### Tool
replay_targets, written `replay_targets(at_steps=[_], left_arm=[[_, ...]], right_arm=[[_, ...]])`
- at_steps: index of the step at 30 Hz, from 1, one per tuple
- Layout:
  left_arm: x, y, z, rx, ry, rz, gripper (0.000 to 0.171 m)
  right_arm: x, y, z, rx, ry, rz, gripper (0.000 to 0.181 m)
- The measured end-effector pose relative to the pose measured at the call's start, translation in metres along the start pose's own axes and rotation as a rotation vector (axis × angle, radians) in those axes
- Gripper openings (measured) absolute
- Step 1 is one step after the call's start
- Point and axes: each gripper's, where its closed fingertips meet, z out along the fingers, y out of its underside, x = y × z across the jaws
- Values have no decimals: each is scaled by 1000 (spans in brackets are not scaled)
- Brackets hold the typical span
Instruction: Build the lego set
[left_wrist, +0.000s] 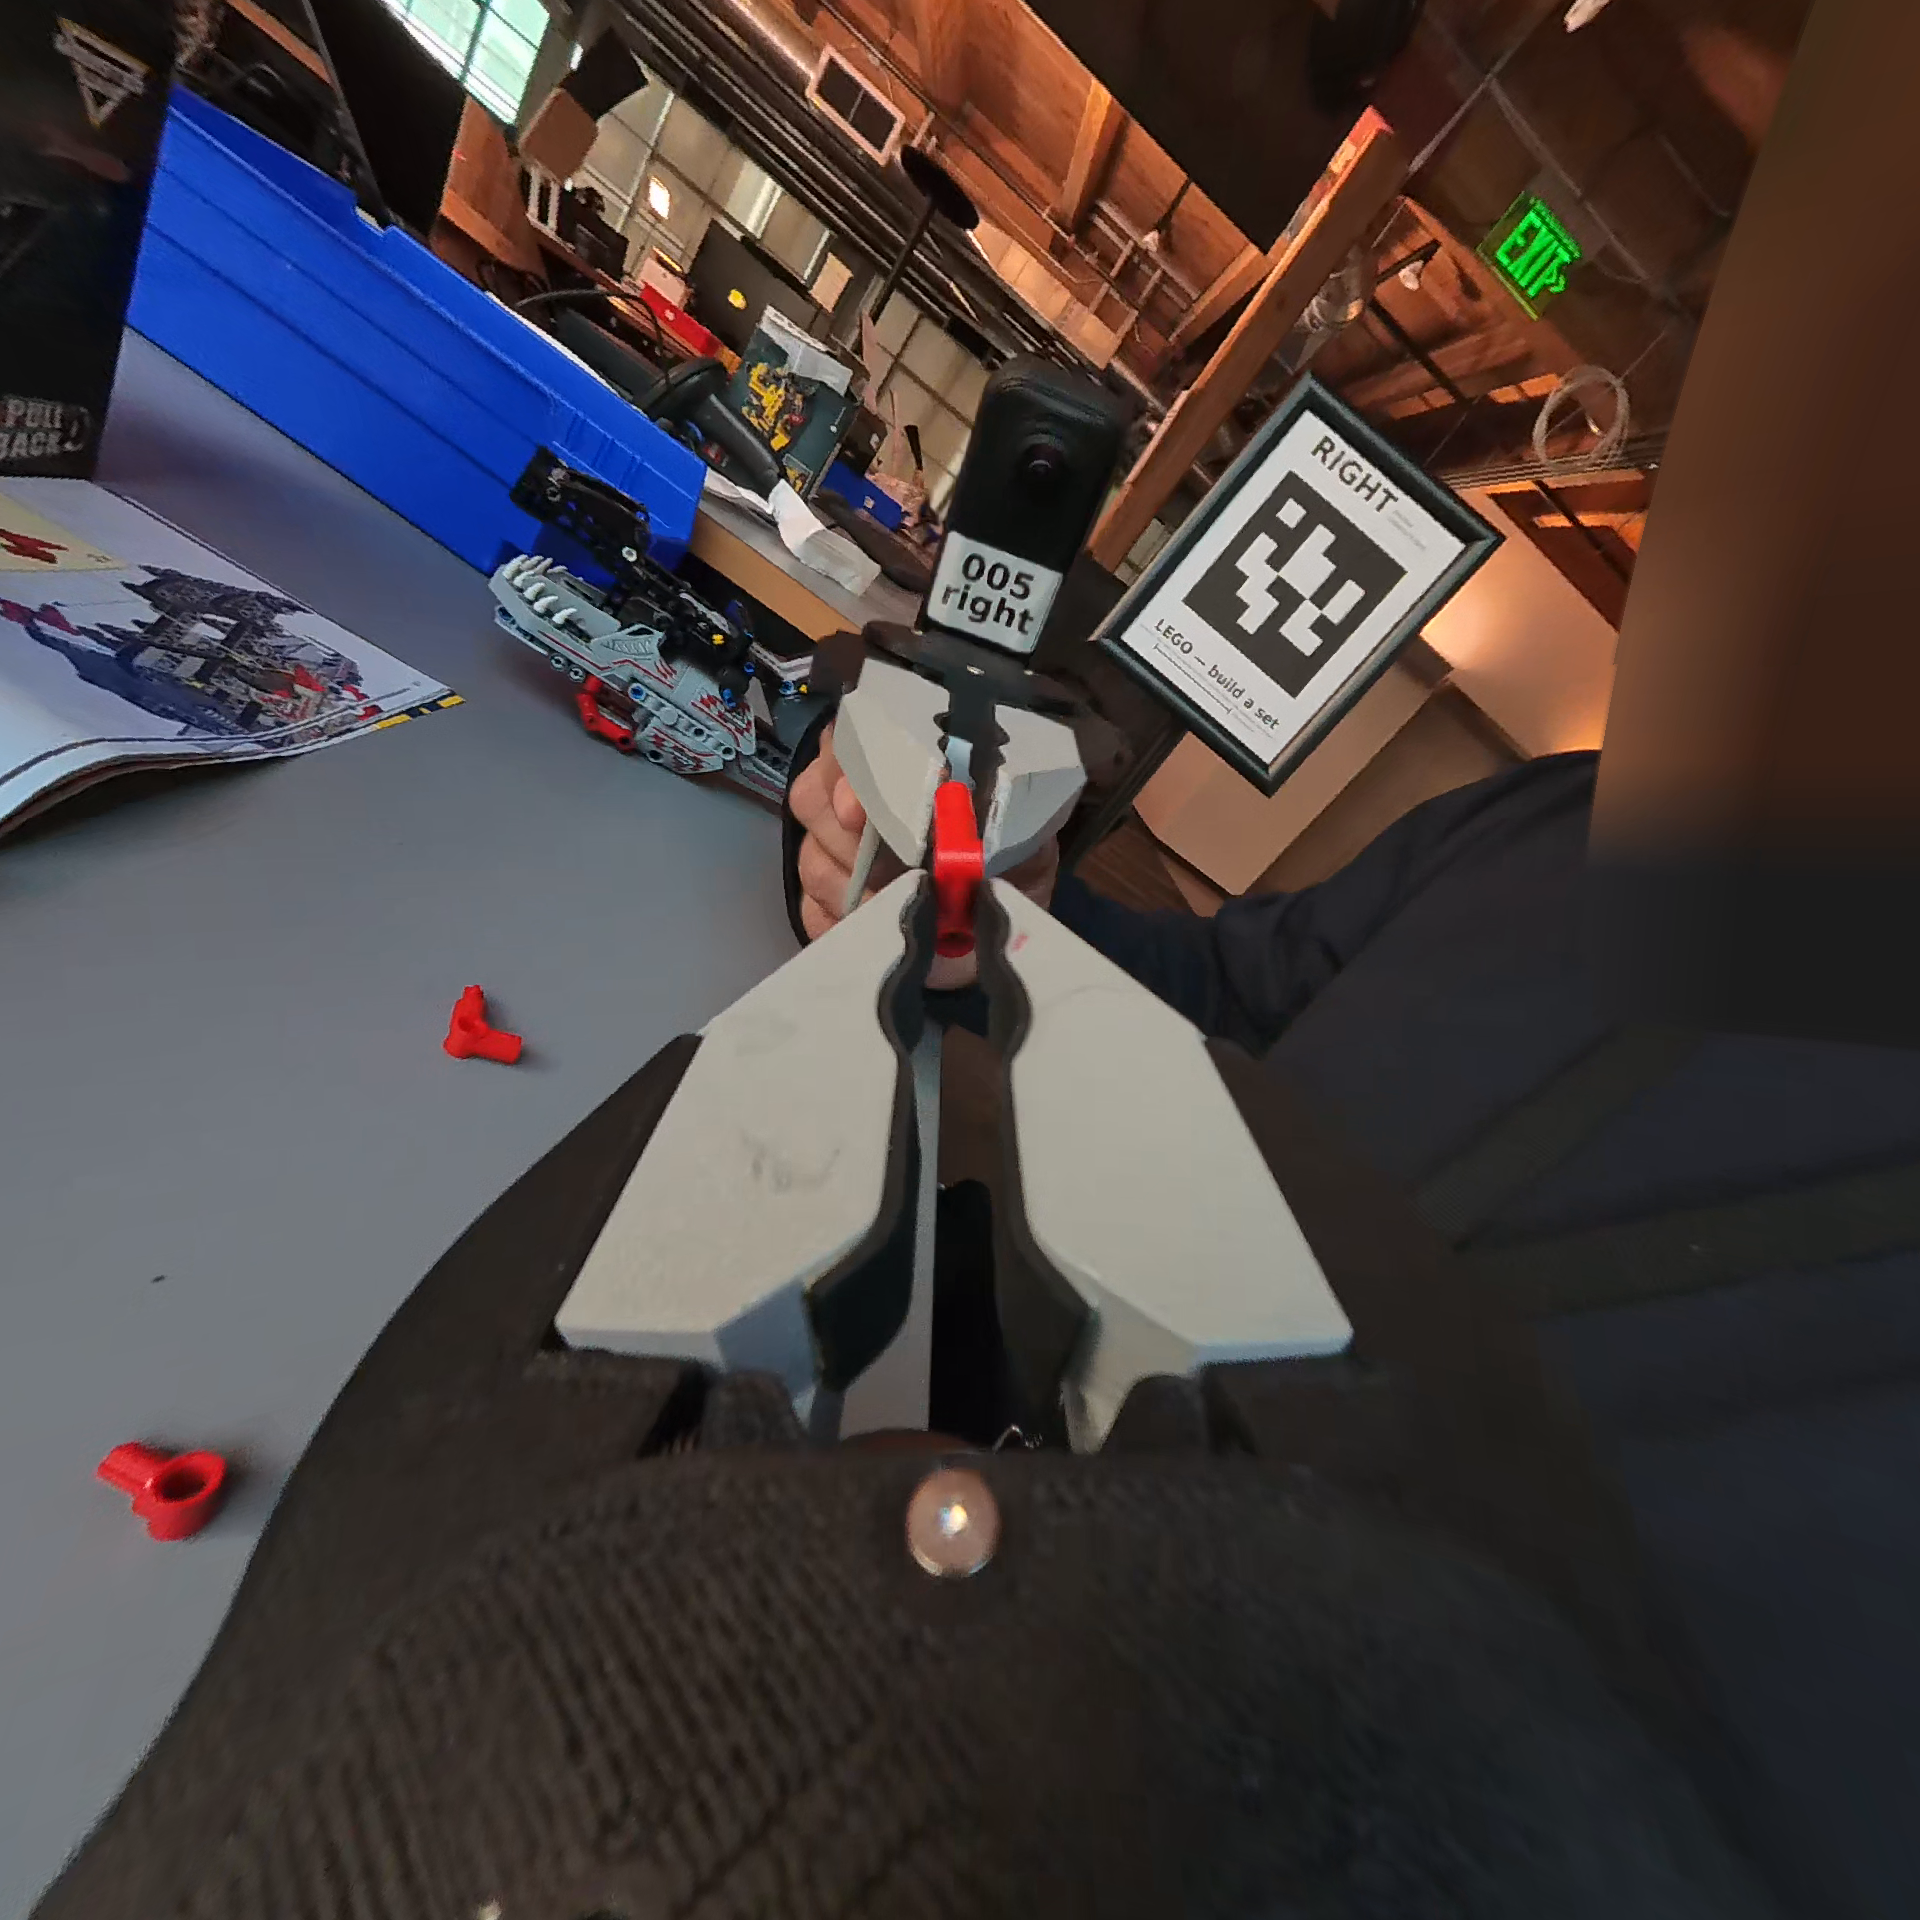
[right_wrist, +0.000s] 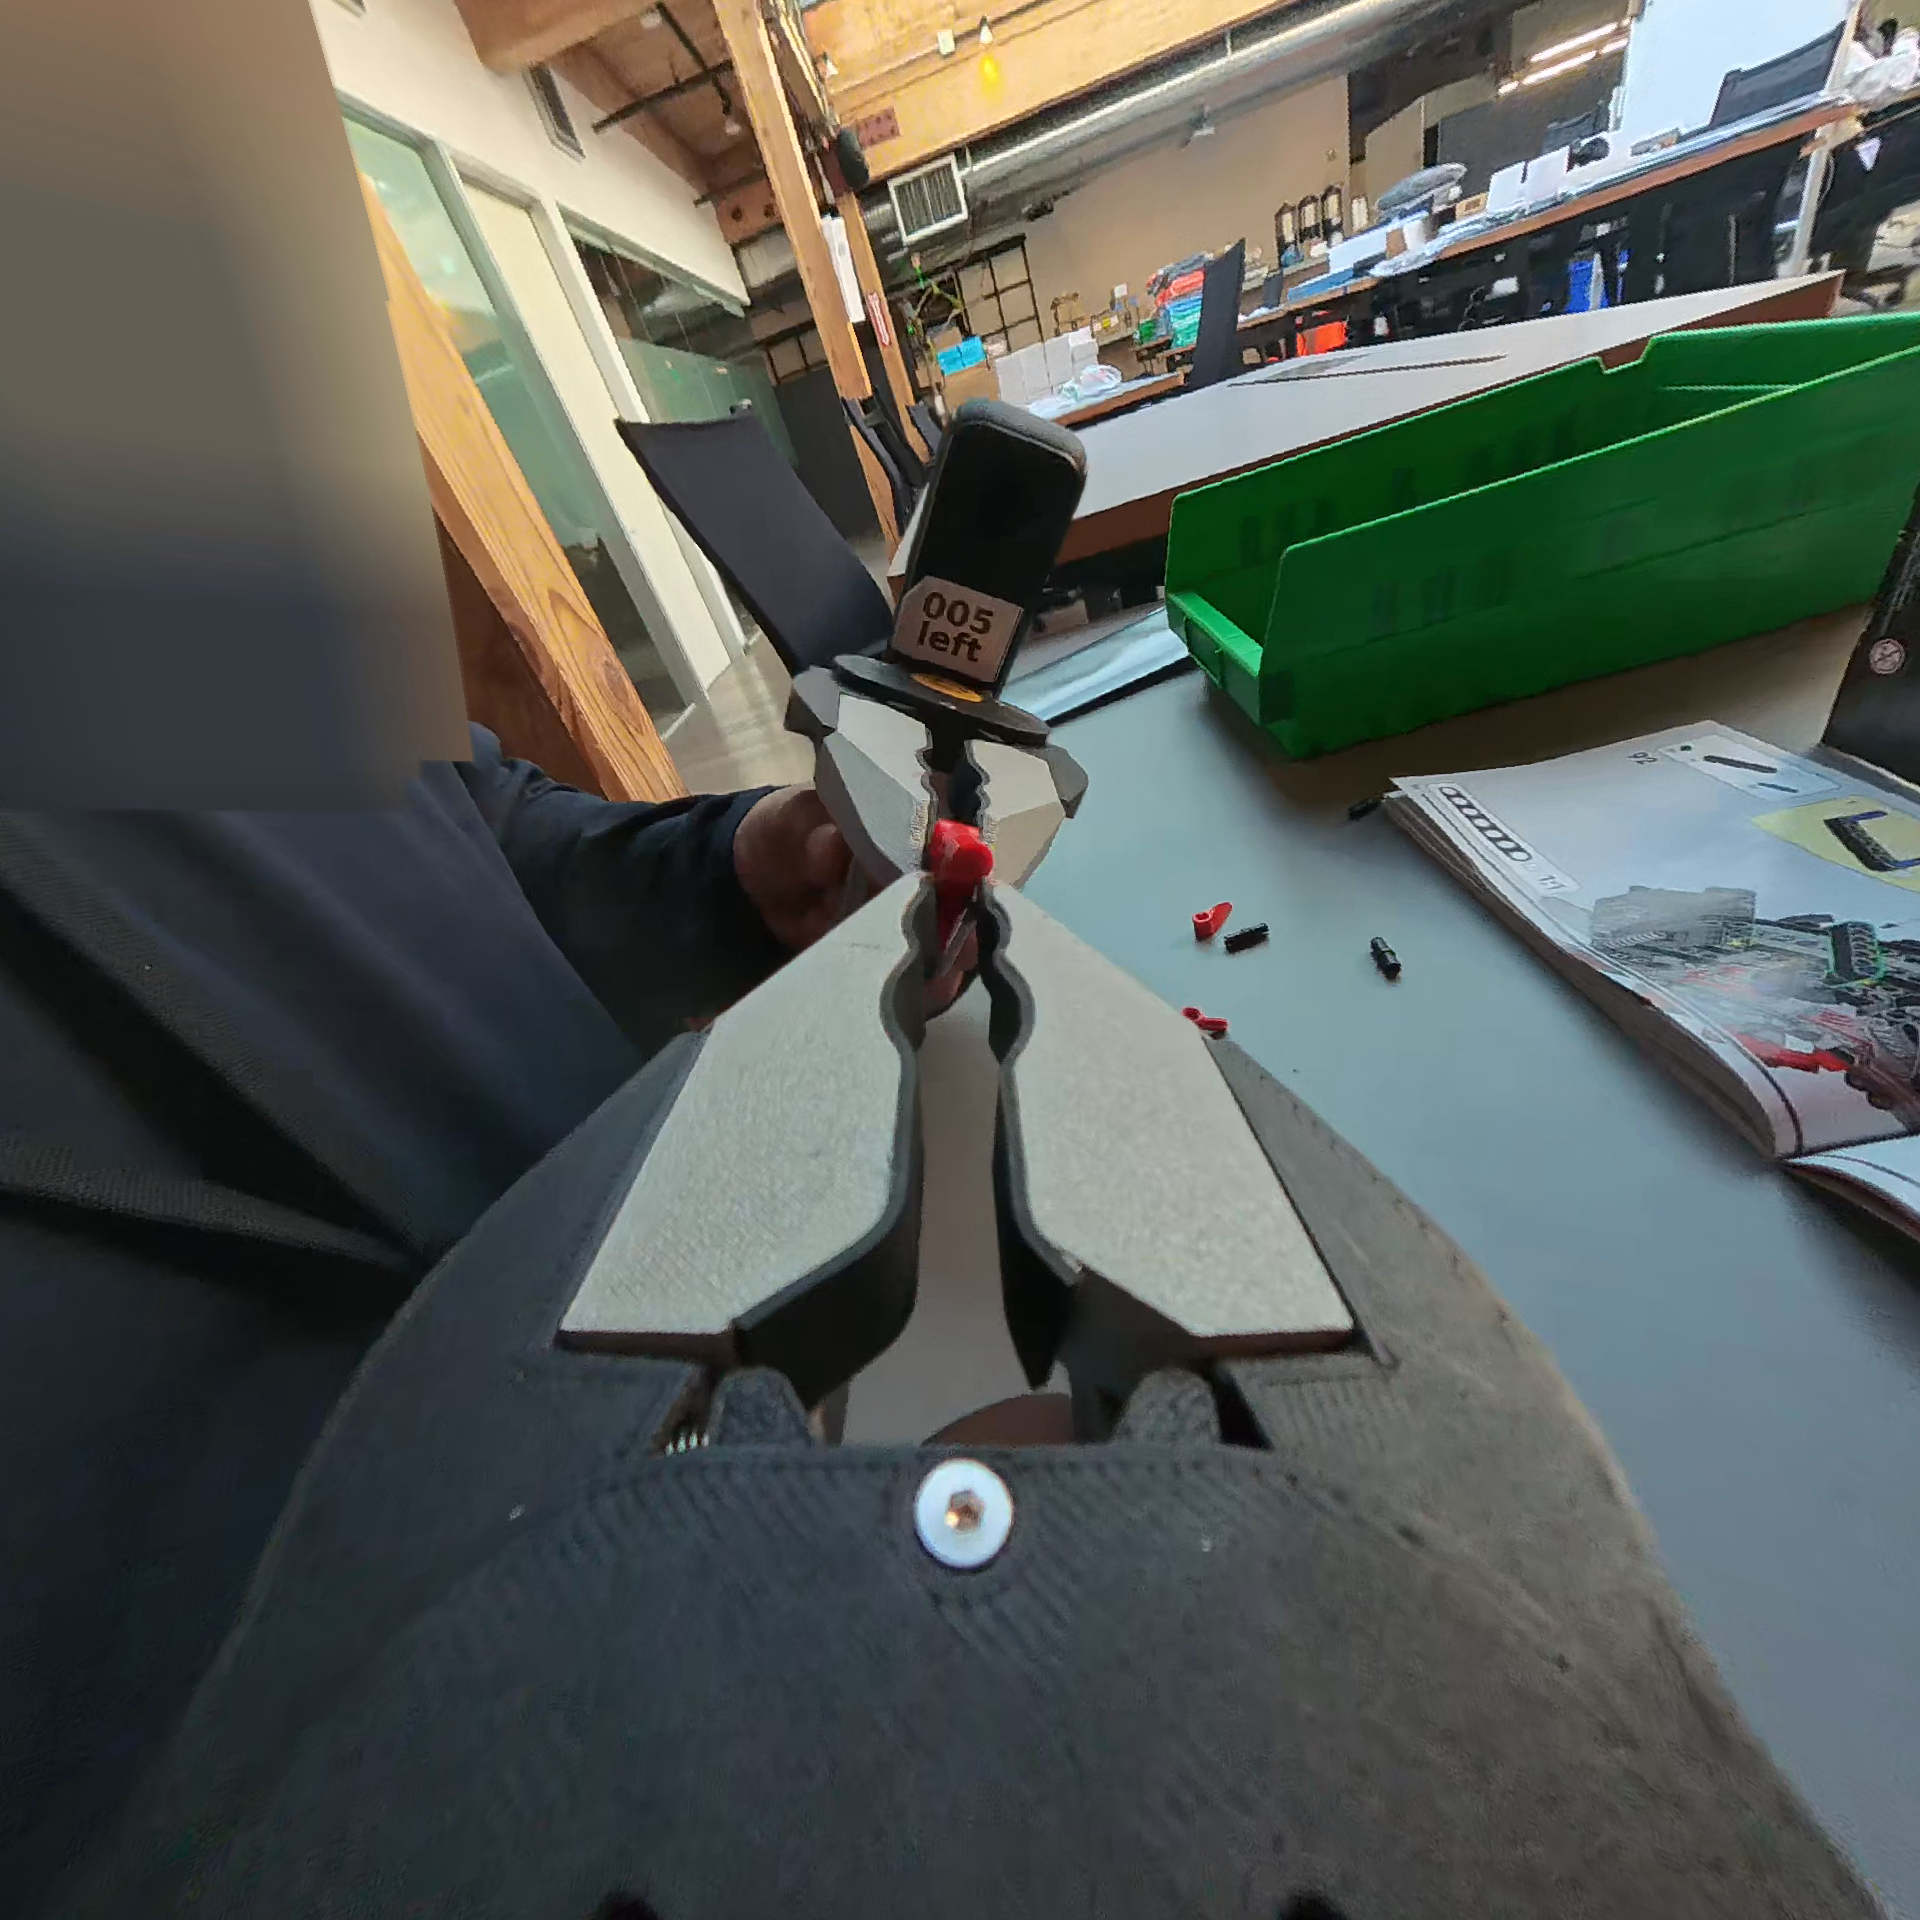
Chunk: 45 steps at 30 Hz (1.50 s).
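Red connector pieces lie loose on the grey table (left_wrist: 312, 1195) left of the left gripper (left_wrist: 951, 914): one (left_wrist: 164, 1486) near its base, another (left_wrist: 480, 1029) farther forward. Ahead-left sit the open instruction booklet (left_wrist: 187, 665) and the partly built model (left_wrist: 634, 665). Both grippers meet tip to tip above the table; the left gripper and the right gripper (right_wrist: 951, 914) are each clenched on one red connector (left_wrist: 956, 857).
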Motion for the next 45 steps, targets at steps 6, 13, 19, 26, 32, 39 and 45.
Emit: replay_targets(at_steps=[6,13,19,26,32,39,45], left_arm=[[-4,-8,4,115,25,-99,4],[-9,-18,4,177,33,-129,5],[-14,-36,-1,274,-49,-69,3],[-35,-34,-4,422,-40,-242,3],[-54,-61,-73,649,-138,-234,2],[-50,-35,-20,290,-28,-363,2],[-43,-13,-16,176,105,-605,4]], right_arm=[[8,-9,-1,87,20,-2,4],[11,-17,0,131,28,53,1],[23,-30,4,238,96,129,1],[44,-20,4,304,148,282,1],[80,-51,-80,501,276,272,1],[44,-31,-12,202,74,115,1],[28,-2,-12,-61,100,-370,2]])
